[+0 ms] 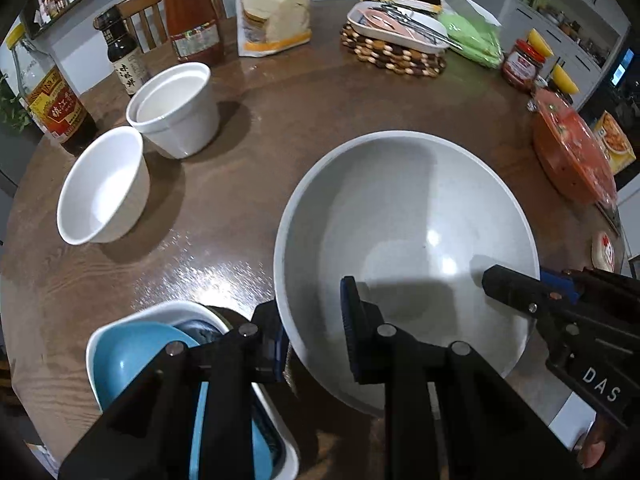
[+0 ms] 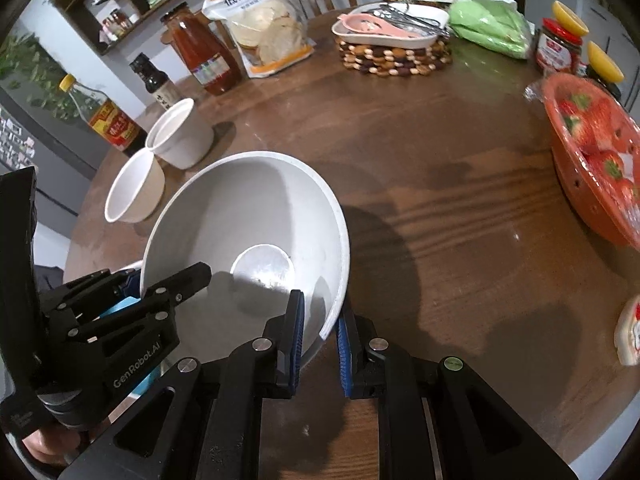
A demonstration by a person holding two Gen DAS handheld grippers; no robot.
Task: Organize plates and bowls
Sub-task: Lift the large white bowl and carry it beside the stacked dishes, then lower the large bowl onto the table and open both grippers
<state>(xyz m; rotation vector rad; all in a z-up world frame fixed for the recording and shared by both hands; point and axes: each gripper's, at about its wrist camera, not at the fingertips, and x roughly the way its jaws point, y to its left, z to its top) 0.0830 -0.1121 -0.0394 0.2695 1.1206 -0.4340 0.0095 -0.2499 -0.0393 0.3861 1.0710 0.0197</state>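
Note:
A large pale grey bowl (image 1: 400, 208) (image 2: 248, 208) hangs tilted over the round wooden table, gripped on opposite sides. My left gripper (image 1: 312, 312) (image 2: 164, 276) is shut on its near-left rim, one finger inside and one outside. My right gripper (image 2: 320, 312) (image 1: 520, 280) is shut on the opposite rim in the same way. Two small white bowls (image 1: 104, 188) (image 1: 176, 108) stand side by side at the table's left. A blue plate (image 1: 128, 348) lies in a white dish (image 1: 96, 344) just below my left gripper.
Sauce bottles (image 1: 192, 16) and a flour bag (image 1: 276, 12) line the far edge. A woven mat carries a white utensil tray (image 1: 396, 28); a green bag (image 1: 472, 36) and a red jar (image 1: 520, 64) are beside it. An orange strawberry basket (image 2: 600, 152) sits at right.

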